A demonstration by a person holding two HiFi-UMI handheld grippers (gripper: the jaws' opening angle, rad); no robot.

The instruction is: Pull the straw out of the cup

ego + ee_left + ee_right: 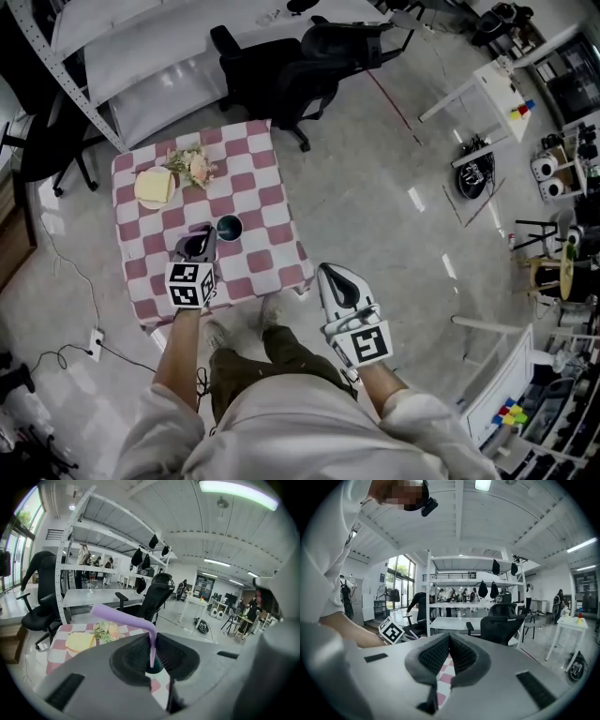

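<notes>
A purple bent straw (151, 645) stands upright between the jaws of my left gripper (152, 638), which is shut on its stem. The straw's short bent top (119, 614) points left. Its lower tip hangs over the mouth of the dark teal cup (157, 667). In the head view the cup (229, 227) stands on the checkered table (272, 202), just right of my left gripper (195, 246); the straw is too small to make out there. My right gripper (339, 286) is off the table's near right corner. Its jaws (449, 637) are shut with nothing between them.
A plate with a yellow item (155, 187) and a small bunch of flowers (194, 167) sit at the table's far side. A black office chair (300, 66) and white shelving (141, 56) stand beyond the table. Equipment clutters the floor at right.
</notes>
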